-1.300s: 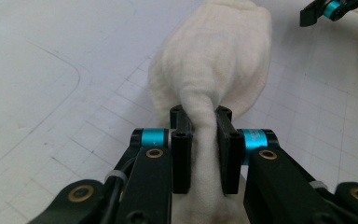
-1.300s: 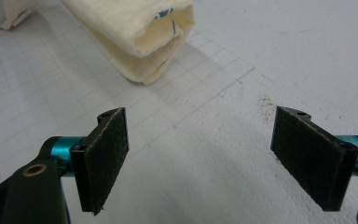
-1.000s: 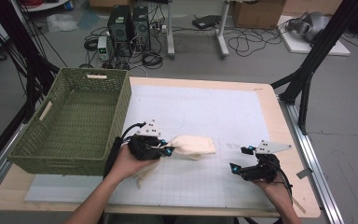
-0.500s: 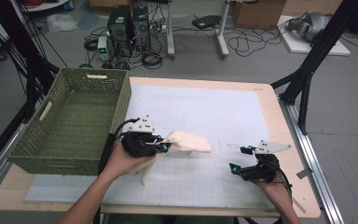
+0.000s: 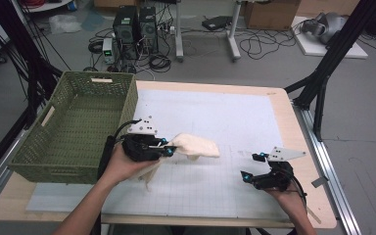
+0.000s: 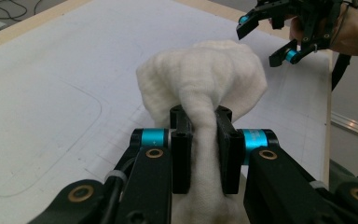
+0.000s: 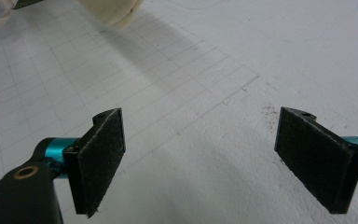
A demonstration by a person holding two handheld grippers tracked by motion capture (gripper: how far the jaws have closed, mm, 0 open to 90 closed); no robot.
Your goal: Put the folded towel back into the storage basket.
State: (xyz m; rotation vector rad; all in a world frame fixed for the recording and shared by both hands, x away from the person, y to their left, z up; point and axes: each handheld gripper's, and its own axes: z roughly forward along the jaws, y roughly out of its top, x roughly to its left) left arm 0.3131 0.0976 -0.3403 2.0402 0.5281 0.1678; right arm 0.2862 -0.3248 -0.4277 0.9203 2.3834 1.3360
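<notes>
A cream-white cloth hangs bunched from my left gripper, lifted off the white grid mat near the basket. In the left gripper view the jaws pinch a fold of the cloth, and my left gripper is shut on it. A loose tail of the cloth droops below the hand. My right gripper rests low over the mat at the right front, open. In the right gripper view its pads stand wide apart over bare mat, my right gripper holding nothing, and the cloth shows at the top left.
A green woven basket stands at the table's left, close to my left hand. The wooden table edge runs along the right. Black frame legs, computers and cables lie on the floor beyond the table.
My left gripper has risen with the cloth and drifted left toward the basket, so the cloth hangs higher off the mat. The right gripper has stayed where it was.
</notes>
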